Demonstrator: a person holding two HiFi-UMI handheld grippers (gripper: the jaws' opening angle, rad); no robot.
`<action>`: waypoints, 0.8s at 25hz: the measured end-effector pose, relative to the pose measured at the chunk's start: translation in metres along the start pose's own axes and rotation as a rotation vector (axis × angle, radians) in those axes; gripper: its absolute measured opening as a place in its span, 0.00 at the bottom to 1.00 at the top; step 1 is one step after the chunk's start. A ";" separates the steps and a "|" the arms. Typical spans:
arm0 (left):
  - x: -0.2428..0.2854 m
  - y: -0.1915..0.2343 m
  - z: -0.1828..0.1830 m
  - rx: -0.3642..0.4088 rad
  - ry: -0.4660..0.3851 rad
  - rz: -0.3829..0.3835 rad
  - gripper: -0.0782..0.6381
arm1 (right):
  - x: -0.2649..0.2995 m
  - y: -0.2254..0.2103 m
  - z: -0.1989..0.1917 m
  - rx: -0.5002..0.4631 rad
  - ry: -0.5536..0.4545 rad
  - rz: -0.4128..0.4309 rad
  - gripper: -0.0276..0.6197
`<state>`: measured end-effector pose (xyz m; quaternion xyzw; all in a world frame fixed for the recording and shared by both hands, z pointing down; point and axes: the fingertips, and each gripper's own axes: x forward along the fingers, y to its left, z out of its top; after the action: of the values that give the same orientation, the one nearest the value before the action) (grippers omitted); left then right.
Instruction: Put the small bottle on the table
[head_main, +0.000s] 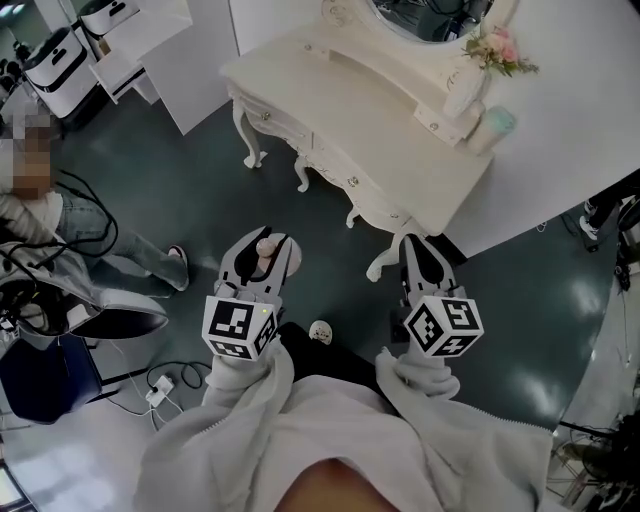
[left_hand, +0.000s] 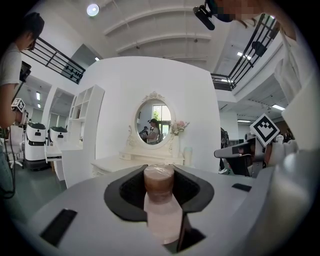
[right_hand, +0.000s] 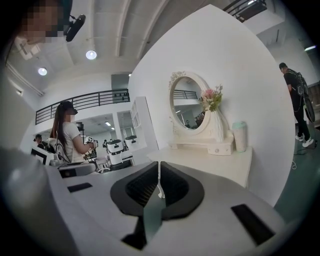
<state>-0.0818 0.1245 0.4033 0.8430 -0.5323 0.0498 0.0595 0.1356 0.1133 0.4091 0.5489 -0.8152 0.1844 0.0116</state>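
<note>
**Fingers (left_hand: 125, 195) clamped on the bottle (left_hand: 159, 185), short of the table (head_main: 350, 110)**

The left gripper (head_main: 263, 250) holds the brown-capped bottle over the floor (head_main: 200, 180), near the white table's front edge. Beside it, the right gripper (head_main: 422, 262) has its fingers pressed together with nothing between them.

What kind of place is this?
Probably a studio or lab, not a home: an ornate white dressing table with an oval mirror stands against a free-standing wall, with white machines and a mezzanine railing beyond.
</note>
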 end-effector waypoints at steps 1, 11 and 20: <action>0.001 0.000 0.000 0.001 -0.002 0.004 0.30 | 0.002 0.000 -0.001 0.003 0.002 0.009 0.10; -0.005 -0.004 0.010 0.015 -0.001 0.028 0.30 | -0.001 0.013 -0.004 0.009 0.013 0.071 0.10; 0.019 0.002 0.007 0.010 0.013 0.010 0.30 | 0.018 -0.003 0.003 0.025 0.006 0.048 0.10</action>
<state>-0.0754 0.1060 0.3987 0.8403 -0.5358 0.0581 0.0586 0.1314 0.0953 0.4115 0.5287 -0.8258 0.1965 0.0027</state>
